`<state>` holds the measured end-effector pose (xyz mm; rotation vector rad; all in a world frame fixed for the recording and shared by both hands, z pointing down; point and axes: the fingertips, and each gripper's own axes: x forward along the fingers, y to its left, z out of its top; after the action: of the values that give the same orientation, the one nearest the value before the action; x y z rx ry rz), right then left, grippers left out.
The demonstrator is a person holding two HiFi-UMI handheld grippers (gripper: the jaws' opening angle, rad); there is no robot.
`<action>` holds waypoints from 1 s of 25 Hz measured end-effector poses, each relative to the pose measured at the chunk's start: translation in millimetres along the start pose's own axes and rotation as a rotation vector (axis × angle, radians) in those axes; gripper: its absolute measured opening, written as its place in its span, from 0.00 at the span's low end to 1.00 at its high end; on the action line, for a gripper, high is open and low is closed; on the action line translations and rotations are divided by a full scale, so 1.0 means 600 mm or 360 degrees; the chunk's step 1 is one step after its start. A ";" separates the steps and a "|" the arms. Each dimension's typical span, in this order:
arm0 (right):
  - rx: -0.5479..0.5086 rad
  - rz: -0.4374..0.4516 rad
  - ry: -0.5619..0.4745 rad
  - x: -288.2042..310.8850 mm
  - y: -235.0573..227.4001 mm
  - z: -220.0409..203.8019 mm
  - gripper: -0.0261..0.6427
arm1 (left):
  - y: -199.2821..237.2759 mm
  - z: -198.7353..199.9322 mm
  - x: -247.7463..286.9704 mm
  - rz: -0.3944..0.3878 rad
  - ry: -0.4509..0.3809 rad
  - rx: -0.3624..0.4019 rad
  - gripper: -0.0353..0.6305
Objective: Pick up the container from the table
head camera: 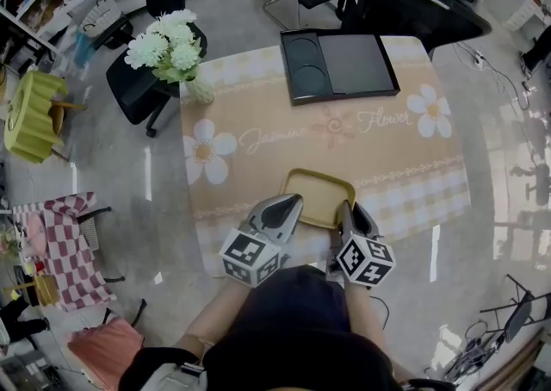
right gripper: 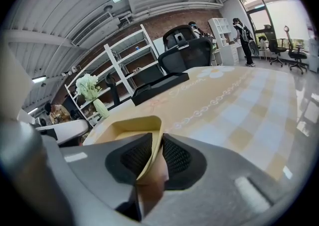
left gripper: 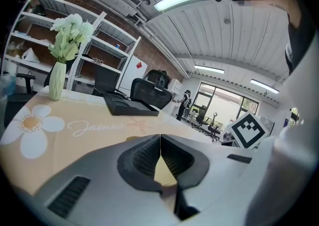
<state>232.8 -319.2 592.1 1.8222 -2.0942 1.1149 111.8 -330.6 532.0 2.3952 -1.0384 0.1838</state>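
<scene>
Near the front edge of the counter (head camera: 413,165) lies the yellow container (head camera: 320,195), close to the person. It looks like it is resting on the counter, not up in the air. The right tongs (right gripper: 160,138) are pinching its right wall, with the thin yellow side squeezed between the two black pads. The left tongs (left gripper: 160,138) are closed tight with nothing between the tips, just beside the container's left corner.

I think the grabbing step is on and the lifting is not done yet. Next, the right tongs must keep a firm pinch and go up slowly, so the container does not tip or slip out.
</scene>
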 end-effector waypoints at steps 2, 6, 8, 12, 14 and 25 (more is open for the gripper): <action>0.0007 -0.0010 -0.0012 -0.002 -0.002 0.002 0.12 | -0.001 0.000 -0.001 0.0000 0.0000 0.0003 0.07; 0.0011 -0.0019 -0.0019 -0.002 -0.003 0.003 0.10 | -0.001 0.001 -0.003 -0.0003 -0.0001 0.0007 0.07; 0.0011 -0.0025 -0.0020 -0.002 -0.002 0.002 0.10 | -0.001 0.001 -0.004 -0.0004 -0.0005 0.0006 0.07; 0.0007 -0.0039 -0.0028 -0.003 -0.002 0.004 0.08 | -0.003 0.003 -0.006 -0.0007 -0.0014 0.0005 0.07; 0.0005 -0.0049 -0.0037 -0.005 -0.002 0.006 0.08 | -0.005 0.005 -0.009 -0.0013 -0.0022 0.0007 0.07; 0.0007 -0.0090 -0.0094 -0.018 -0.006 0.015 0.07 | -0.023 0.009 -0.016 -0.0067 -0.0042 0.0032 0.07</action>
<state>242.0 -316.3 581.1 1.9265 -2.0587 1.0662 114.5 -319.2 518.8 2.4416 -1.0012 0.1483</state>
